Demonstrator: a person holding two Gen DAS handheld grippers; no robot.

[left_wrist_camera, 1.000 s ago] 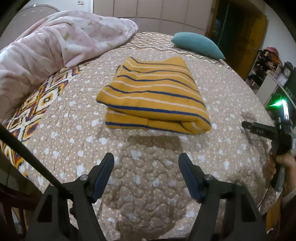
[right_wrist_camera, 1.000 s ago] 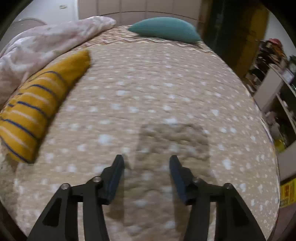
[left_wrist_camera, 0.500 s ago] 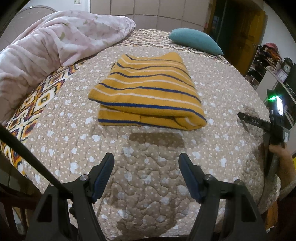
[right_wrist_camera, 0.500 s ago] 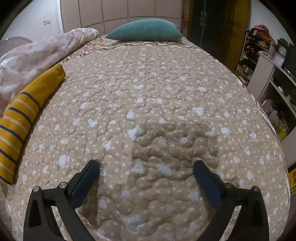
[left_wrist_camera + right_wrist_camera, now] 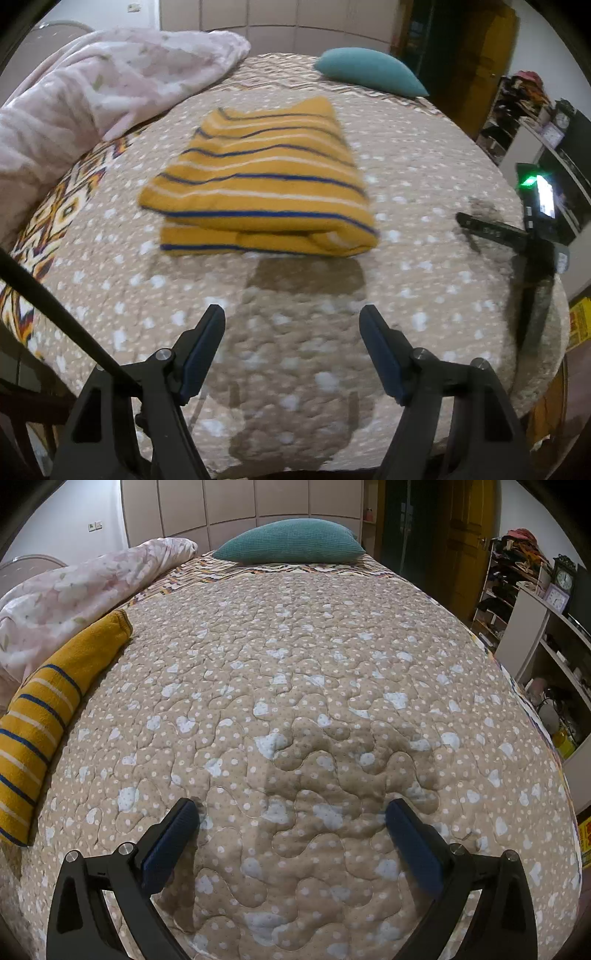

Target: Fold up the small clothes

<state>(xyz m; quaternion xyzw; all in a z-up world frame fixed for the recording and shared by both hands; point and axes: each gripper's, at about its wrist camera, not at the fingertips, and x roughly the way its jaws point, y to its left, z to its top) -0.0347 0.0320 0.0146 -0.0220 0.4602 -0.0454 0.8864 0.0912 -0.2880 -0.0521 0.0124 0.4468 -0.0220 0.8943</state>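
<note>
A folded mustard-yellow garment with blue and white stripes [image 5: 258, 192] lies on the beige quilted bedspread [image 5: 295, 369], ahead of my left gripper [image 5: 291, 332]. That gripper's jaws are opening, with nothing between them, and it hovers short of the garment's near folded edge. The right wrist view has the same garment [image 5: 37, 720] at the far left edge. My right gripper [image 5: 291, 823] is open wide over bare quilt [image 5: 314, 683], well right of the garment. Its fingers [image 5: 487, 230] show side-on at the right of the left wrist view.
A pink floral duvet [image 5: 92, 92] is heaped along the left of the bed, just behind the garment. A teal pillow [image 5: 291, 541] lies at the head. White shelves with clutter [image 5: 535, 627] stand off the bed's right edge.
The right gripper's jaws spread from a narrow gap to wide open. In the left wrist view the garment has slid a little leftward and the picture is blurred by that hand's motion.
</note>
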